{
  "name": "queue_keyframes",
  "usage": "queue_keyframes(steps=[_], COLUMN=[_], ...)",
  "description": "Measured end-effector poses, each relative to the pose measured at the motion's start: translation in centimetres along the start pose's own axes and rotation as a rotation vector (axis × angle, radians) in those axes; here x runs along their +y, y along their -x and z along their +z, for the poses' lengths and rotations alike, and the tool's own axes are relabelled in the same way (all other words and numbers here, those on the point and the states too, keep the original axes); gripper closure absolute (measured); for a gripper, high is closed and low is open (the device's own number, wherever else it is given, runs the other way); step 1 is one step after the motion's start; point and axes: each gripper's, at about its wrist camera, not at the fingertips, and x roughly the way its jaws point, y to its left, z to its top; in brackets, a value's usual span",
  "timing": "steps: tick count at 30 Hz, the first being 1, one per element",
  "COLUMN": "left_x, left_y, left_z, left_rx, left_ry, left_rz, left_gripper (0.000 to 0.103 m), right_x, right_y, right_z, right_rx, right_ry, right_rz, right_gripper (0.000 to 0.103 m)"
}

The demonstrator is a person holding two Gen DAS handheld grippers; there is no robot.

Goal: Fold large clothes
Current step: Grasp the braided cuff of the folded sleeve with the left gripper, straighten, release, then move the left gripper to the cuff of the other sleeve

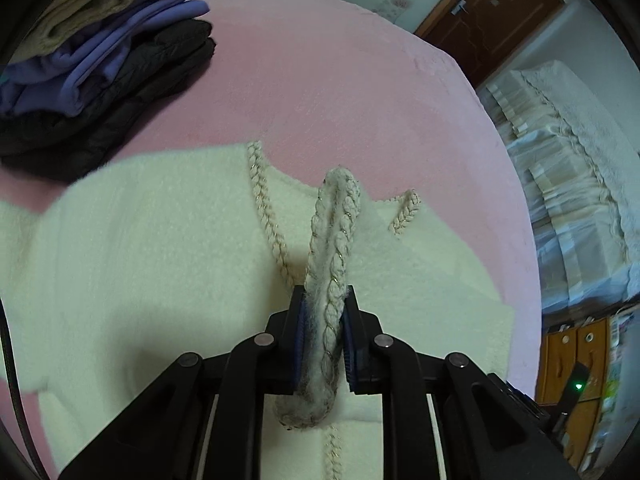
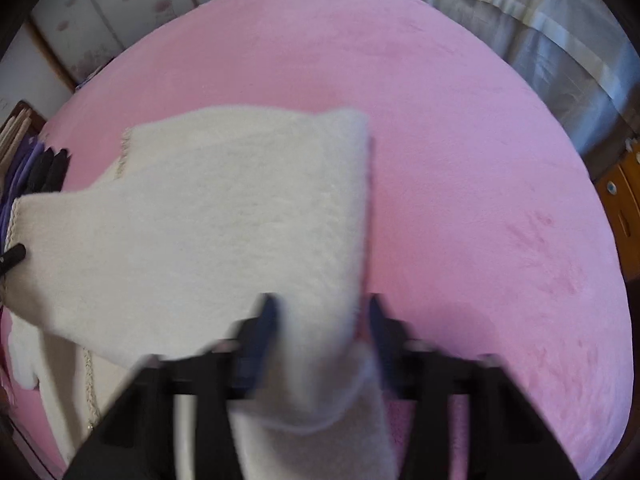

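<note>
A large cream fuzzy cardigan (image 1: 152, 248) with braided trim lies on the pink bed cover (image 1: 320, 92). My left gripper (image 1: 325, 304) is shut on a doubled fold of its braided edge (image 1: 334, 232), which stands up between the pads. In the right wrist view my right gripper (image 2: 320, 312) is shut on the cream fabric (image 2: 224, 220) and holds a wide flap of it lifted over the rest of the garment. This view is motion-blurred.
A stack of folded clothes (image 1: 100, 60), beige, purple and black, sits at the far left of the bed; it also shows in the right wrist view (image 2: 40, 168). A bed with pale bedding (image 1: 568, 184) and a wooden cabinet (image 1: 572, 364) stand to the right.
</note>
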Motion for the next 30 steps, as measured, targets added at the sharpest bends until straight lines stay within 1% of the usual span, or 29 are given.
queue_keyframes(steps=[1, 3, 5, 7, 8, 9, 11, 14, 15, 16, 17, 18, 19, 20, 21, 22, 24, 25, 28, 30], left_x=[0.1, 0.2, 1.4, 2.4, 3.1, 3.8, 4.2, 3.5, 3.2, 2.9, 2.8, 2.7, 2.5, 2.2, 1.9, 1.5, 0.9, 0.6, 0.2, 0.1], left_y=[0.1, -1.3, -2.8, -4.8, -6.1, -7.1, -7.5, -6.9, -6.4, -6.2, -5.8, -5.2, -4.3, -3.2, -2.3, -1.3, -0.2, 0.1, -0.1, -1.3], left_z=[-0.2, -1.1, -2.2, -3.8, -4.2, -4.6, -4.6, -4.5, -4.5, -4.4, -4.5, -4.4, -4.5, -4.6, -4.6, -4.8, -5.3, -5.6, -7.0, -8.4], left_rx=[0.008, 0.032, 0.055, 0.081, 0.114, 0.133, 0.126, 0.128, 0.129, 0.133, 0.137, 0.129, 0.108, 0.079, 0.063, 0.050, 0.037, 0.036, 0.072, 0.090], left_ry=[0.011, 0.028, 0.025, -0.001, -0.013, -0.013, -0.019, -0.049, -0.052, -0.051, -0.050, -0.050, -0.050, -0.053, -0.057, -0.066, -0.080, -0.084, -0.094, -0.117], left_rz=[-0.001, 0.024, 0.065, 0.115, 0.148, 0.152, 0.145, 0.161, 0.167, 0.173, 0.182, 0.193, 0.206, 0.214, 0.216, 0.217, 0.217, 0.217, 0.223, 0.268], left_gripper=[0.089, 0.089, 0.089, 0.088, 0.087, 0.085, 0.083, 0.082, 0.076, 0.064, 0.056, 0.043, 0.036, 0.035, 0.030, 0.024, 0.016, 0.013, 0.012, 0.013], right_x=[0.6, 0.9, 0.8, 0.5, 0.7, 0.6, 0.7, 0.4, 0.5, 0.8, 1.4, 1.8, 2.4, 3.2, 3.9, 4.8, 6.2, 7.1, 9.1, 9.8], right_y=[0.3, 0.8, 0.6, -0.1, -0.3, -0.7, -1.0, -0.8, -0.5, 0.2, 0.8, 1.4, 2.3, 3.0, 3.7, 4.4, 4.9, 4.8, 3.8, 2.7], right_z=[0.2, 0.3, 0.2, 0.0, -0.1, -0.2, -0.1, 0.2, 0.2, -0.2, -0.6, -0.7, -1.0, -1.6, -1.9, -2.3, -3.0, -3.3, -4.1, -4.8], right_rx=[-0.015, -0.047, -0.041, -0.040, -0.036, -0.029, -0.016, -0.010, -0.011, -0.014, -0.023, -0.038, -0.066, -0.087, -0.110, -0.128, -0.129, -0.115, -0.067, -0.021], right_ry=[0.050, 0.094, 0.101, 0.097, 0.099, 0.096, 0.087, 0.073, 0.066, 0.062, 0.060, 0.060, 0.066, 0.073, 0.084, 0.095, 0.119, 0.134, 0.194, 0.212], right_rz=[-0.050, -0.099, -0.130, -0.167, -0.176, -0.183, -0.190, -0.215, -0.226, -0.242, -0.261, -0.283, -0.303, -0.303, -0.292, -0.263, -0.207, -0.182, -0.128, -0.115], right_gripper=[0.088, 0.089, 0.089, 0.089, 0.088, 0.088, 0.087, 0.080, 0.079, 0.077, 0.077, 0.076, 0.076, 0.076, 0.076, 0.076, 0.076, 0.076, 0.076, 0.076])
